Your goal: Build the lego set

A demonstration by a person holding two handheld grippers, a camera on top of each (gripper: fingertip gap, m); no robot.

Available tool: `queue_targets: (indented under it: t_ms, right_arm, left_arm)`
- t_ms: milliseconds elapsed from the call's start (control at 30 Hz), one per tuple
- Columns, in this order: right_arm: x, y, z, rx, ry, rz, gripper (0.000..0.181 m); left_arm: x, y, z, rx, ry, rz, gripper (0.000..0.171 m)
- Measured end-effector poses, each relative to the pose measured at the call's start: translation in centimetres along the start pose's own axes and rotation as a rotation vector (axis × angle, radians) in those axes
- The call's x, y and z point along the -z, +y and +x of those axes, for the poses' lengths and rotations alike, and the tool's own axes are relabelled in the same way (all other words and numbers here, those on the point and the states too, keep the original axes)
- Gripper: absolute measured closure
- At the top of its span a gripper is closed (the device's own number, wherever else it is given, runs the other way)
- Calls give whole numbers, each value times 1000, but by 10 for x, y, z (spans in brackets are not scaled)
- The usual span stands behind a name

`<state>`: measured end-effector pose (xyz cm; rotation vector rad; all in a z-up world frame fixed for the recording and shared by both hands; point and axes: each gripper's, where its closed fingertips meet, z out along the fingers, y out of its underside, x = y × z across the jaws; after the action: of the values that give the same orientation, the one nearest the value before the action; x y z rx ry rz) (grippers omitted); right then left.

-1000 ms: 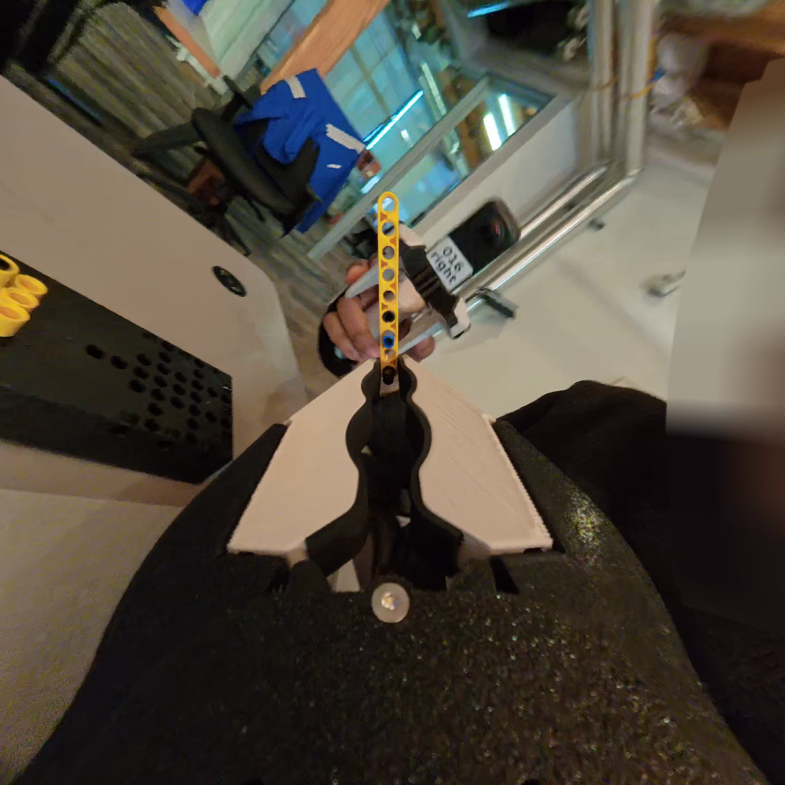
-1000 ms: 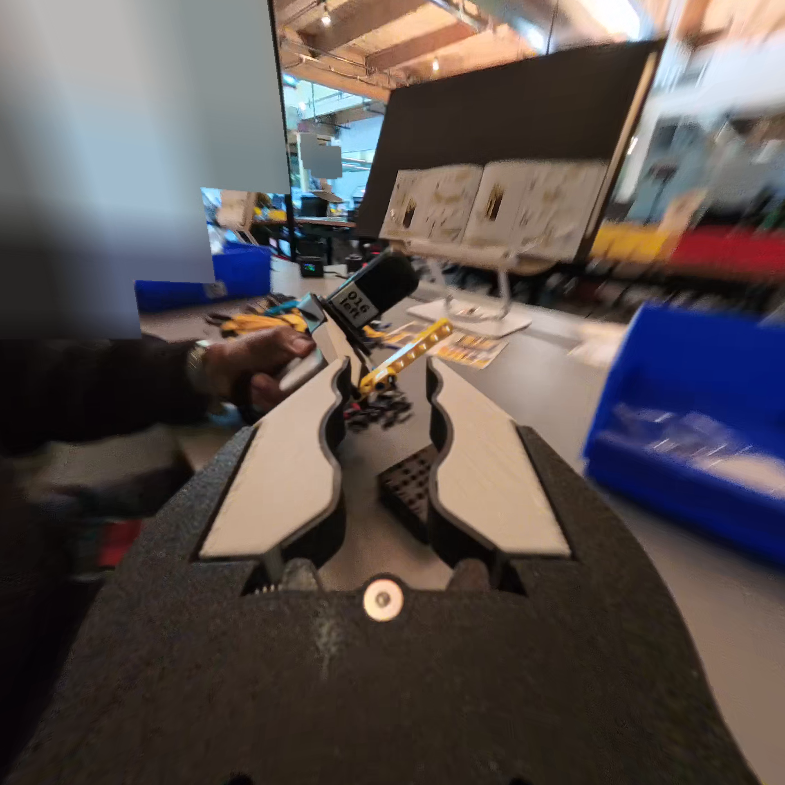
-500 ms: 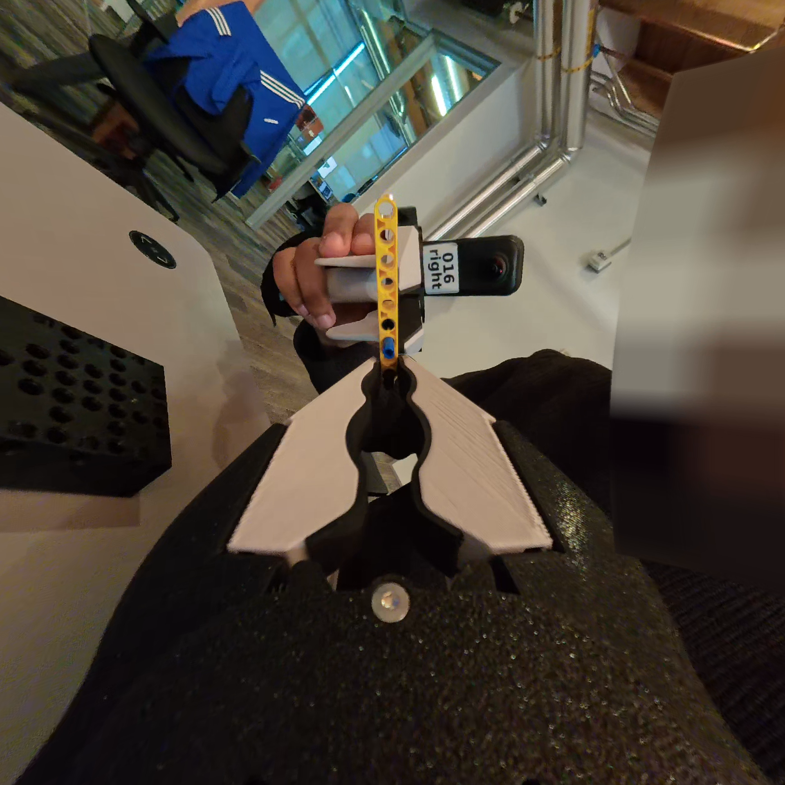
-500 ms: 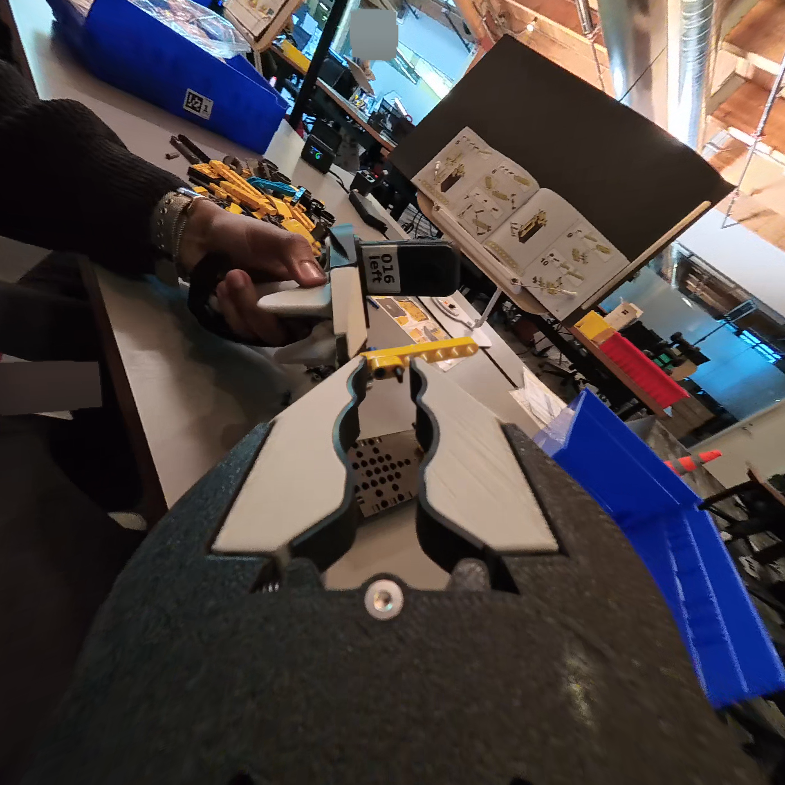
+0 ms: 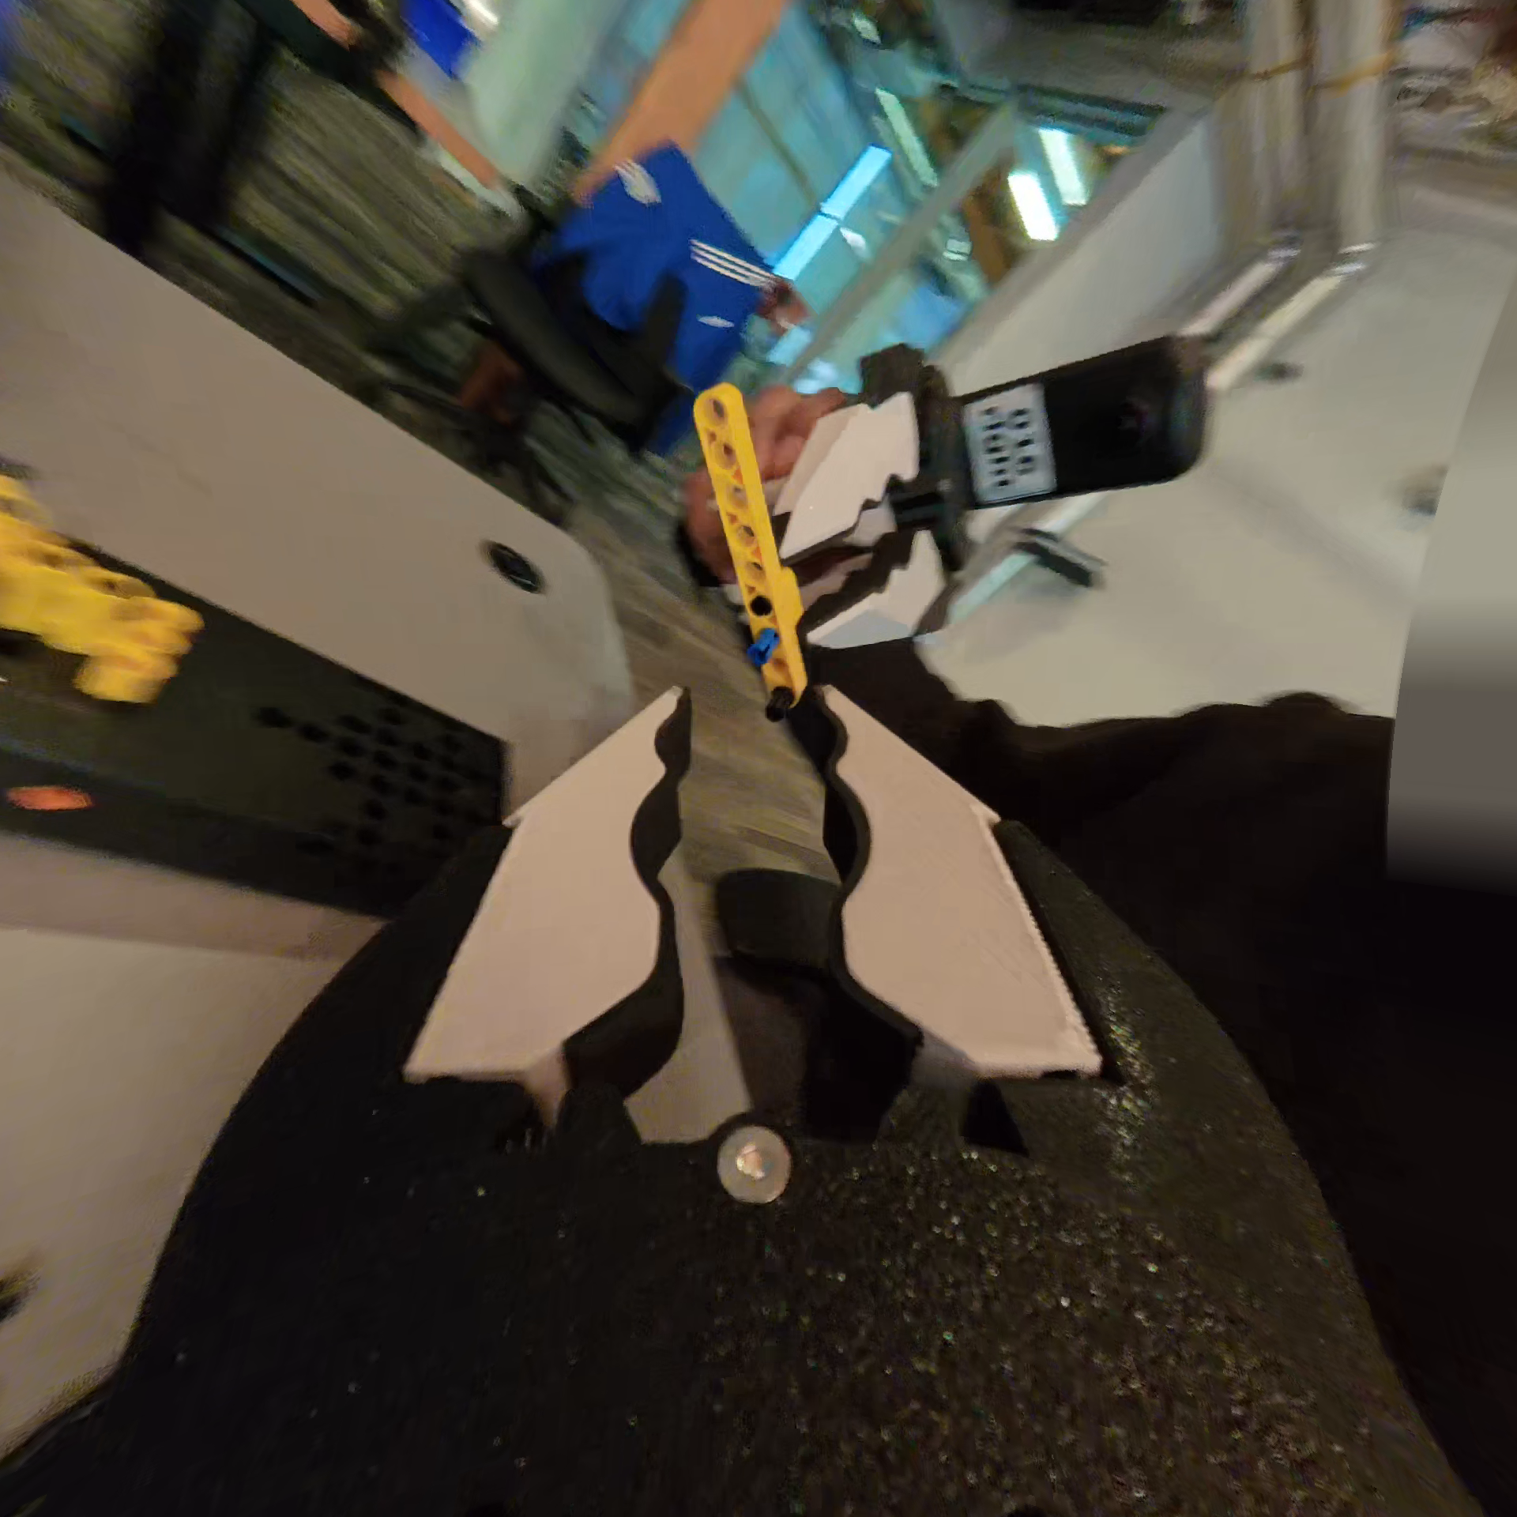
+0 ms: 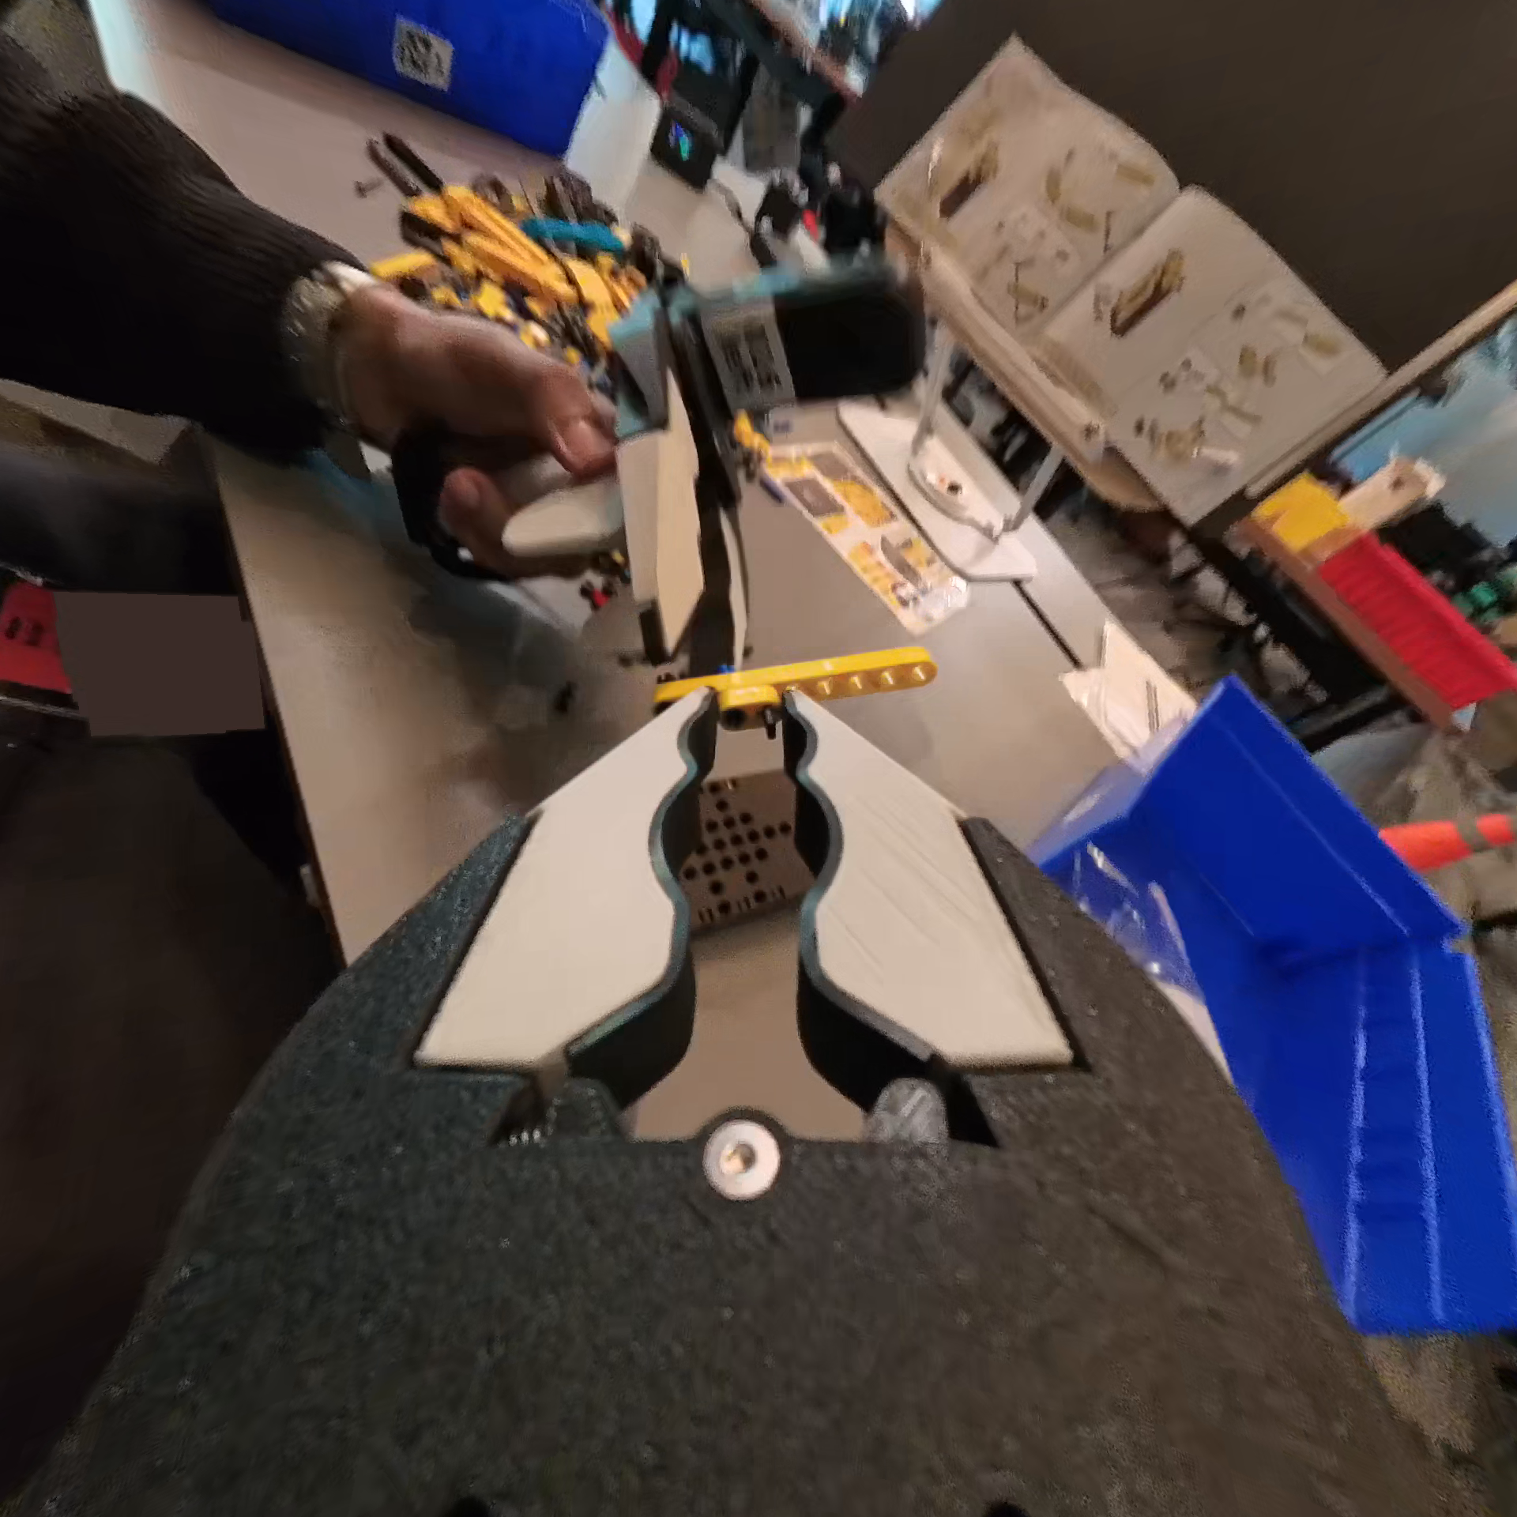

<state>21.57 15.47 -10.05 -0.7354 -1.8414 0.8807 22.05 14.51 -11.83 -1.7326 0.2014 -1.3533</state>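
A yellow holed beam (image 6: pixel 821 683) with a blue pin (image 5: pixel 763 648) and a black pin (image 5: pixel 776 706) at one end is held above the table's edge. My right gripper (image 6: pixel 747 702) is shut on the beam near its pinned end; the beam lies crosswise to its fingertips. In the left wrist view the beam (image 5: pixel 743 525) stands up just beyond my left gripper (image 5: pixel 749 702), which is open and empty, its right fingertip close to the black pin. The right gripper (image 5: pixel 788 566) shows there behind the beam. The left gripper (image 6: pixel 702 657) shows in the right wrist view, pointing down at the beam.
A black perforated block (image 5: pixel 246 763) carrying yellow parts (image 5: pixel 90 624) sits on the white table (image 5: pixel 246 460). A pile of yellow parts (image 6: pixel 509 254), a booklet on a stand (image 6: pixel 1108 246) and a blue bin (image 6: pixel 1313 944) are around. A person's hand (image 6: pixel 460 394) holds the left gripper.
My left gripper was shut on the beam and has opened and let it go. My right gripper was open, came around the beam and has shut on it.
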Motion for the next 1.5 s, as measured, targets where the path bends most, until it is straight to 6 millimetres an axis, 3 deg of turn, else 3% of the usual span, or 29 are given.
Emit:
queue_targets:
  t_ms: [133, 200, 367, 500, 633, 1167, 1500]
  right_arm:
    - [-4, 36, 16, -58, -120, -262, 166]
    - [-8, 52, 16, -53, -220, -405, 166]
    - [-15, 74, 7, 88, -452, -670, 166]
    - [-28, 78, 7, 118, -536, -753, 166]
    - [-32, 95, 11, 187, -545, -886, 166]
    - [-43, 91, 6, 144, -477, -923, 166]
    - [-48, 90, 3, 102, -486, -852, 166]
  left_arm:
    - [20, -9, -39, -232, -381, -13, 143]
    - [23, -1, -57, -319, -538, -101, 144]
    - [20, 23, -84, -426, -708, -282, 150]
    - [19, 23, -86, -449, -726, -284, 154]
    - [21, 23, -88, -452, -738, -285, 159]
    - [23, 21, -92, -476, -799, -286, 167]
    - [21, 21, -91, -438, -772, -278, 167]
